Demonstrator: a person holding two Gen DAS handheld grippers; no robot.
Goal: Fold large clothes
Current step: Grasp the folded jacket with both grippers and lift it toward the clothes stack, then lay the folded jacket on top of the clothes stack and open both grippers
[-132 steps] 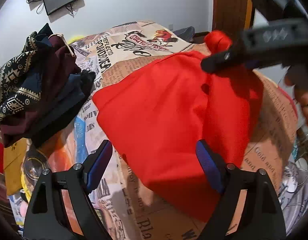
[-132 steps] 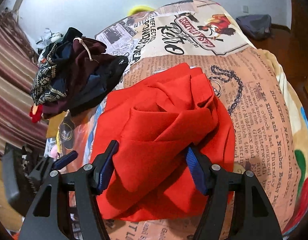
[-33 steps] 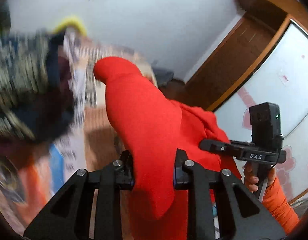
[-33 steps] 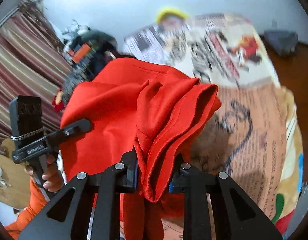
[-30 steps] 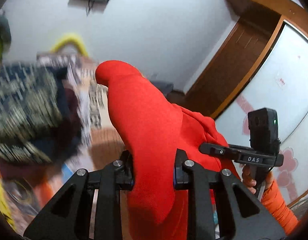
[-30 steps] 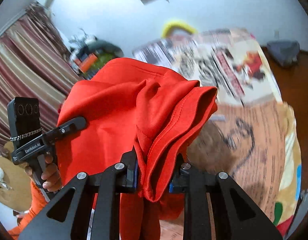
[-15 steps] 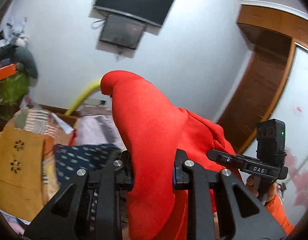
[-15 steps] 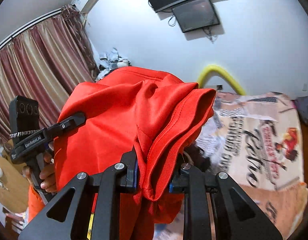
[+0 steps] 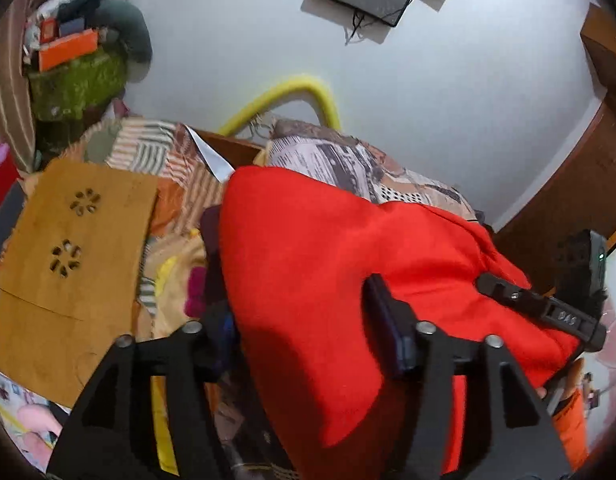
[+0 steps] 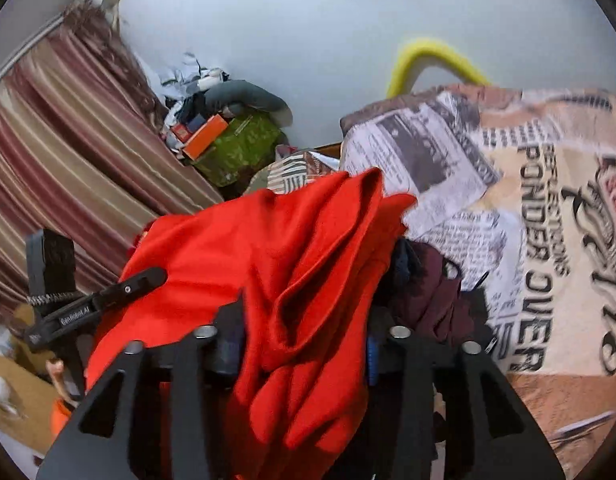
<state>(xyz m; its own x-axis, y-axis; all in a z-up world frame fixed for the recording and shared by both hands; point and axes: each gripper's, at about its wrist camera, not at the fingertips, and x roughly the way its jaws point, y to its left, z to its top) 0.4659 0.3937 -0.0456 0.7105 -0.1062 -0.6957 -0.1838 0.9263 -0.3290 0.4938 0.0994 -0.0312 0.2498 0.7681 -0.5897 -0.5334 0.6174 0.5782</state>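
Note:
A large red garment (image 9: 315, 280) fills the middle of the left wrist view and lies between the parted fingers of my left gripper (image 9: 308, 336), which has opened. In the right wrist view the same red garment (image 10: 292, 264) is bunched between the parted fingers of my right gripper (image 10: 304, 344), also open. The cloth rests over a dark pile of clothes (image 10: 431, 296) at the left side of the bed. The other gripper's body shows at the edge of each view.
The bed has a newspaper-print cover (image 10: 527, 208). A brown board (image 9: 68, 272) lies to the left. Striped curtains (image 10: 68, 160), a cluttered green box (image 10: 236, 148) and a yellow tube (image 9: 292, 96) stand by the white wall.
Both grippers swung left and down toward the pile of clothes. Both jaws, shut on the red garment half a second ago, have now opened, with the cloth still lying between the fingers.

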